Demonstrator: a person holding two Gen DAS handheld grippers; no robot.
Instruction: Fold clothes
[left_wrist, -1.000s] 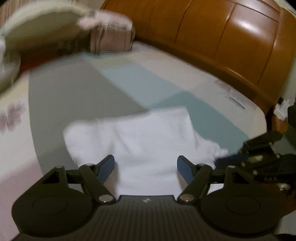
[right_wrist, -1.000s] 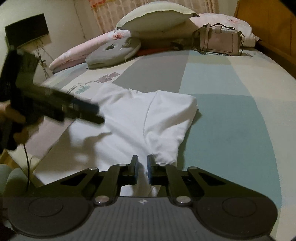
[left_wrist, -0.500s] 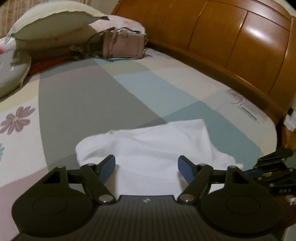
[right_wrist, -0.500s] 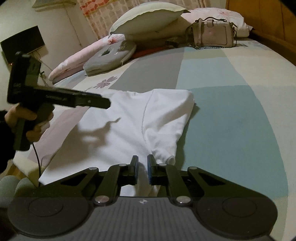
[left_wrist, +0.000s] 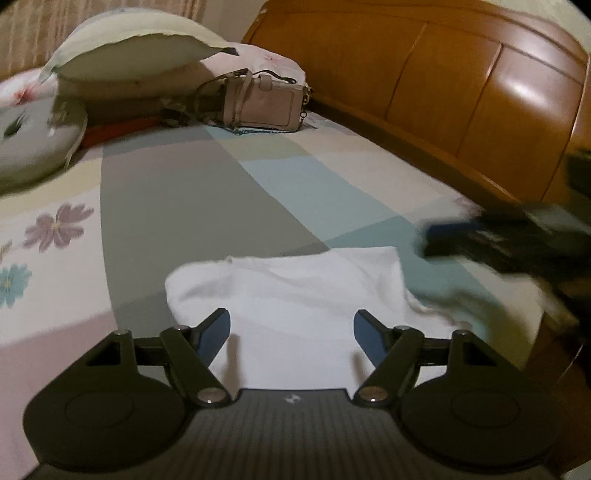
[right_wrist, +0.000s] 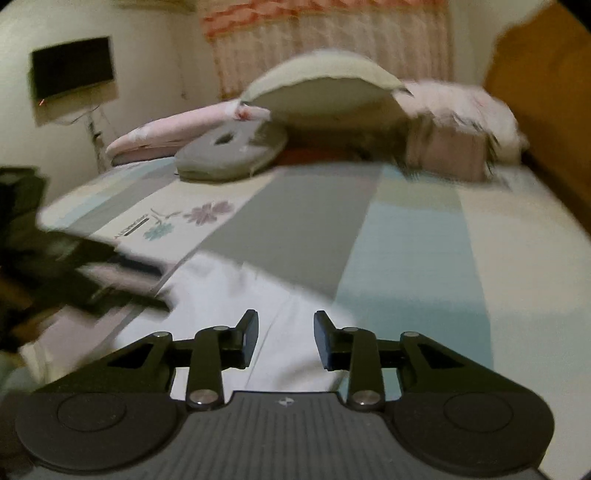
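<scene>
We've got the shirt (left_wrist: 295, 295) lying on the bed (left_wrist: 177, 206) up front, bag (left_wrist: 264, 105) and pillows (left_wrist: 125, 48) way behind it, headboard (left_wrist: 443, 81) along the right.

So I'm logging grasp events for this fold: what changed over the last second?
The right gripper let go: its jaws, shut at the white garment's near edge before, now stand open, and it has lifted, its view blurred by motion. The left gripper stayed open above the garment, which remains folded on the bedspread. The handbag has not moved.
</scene>
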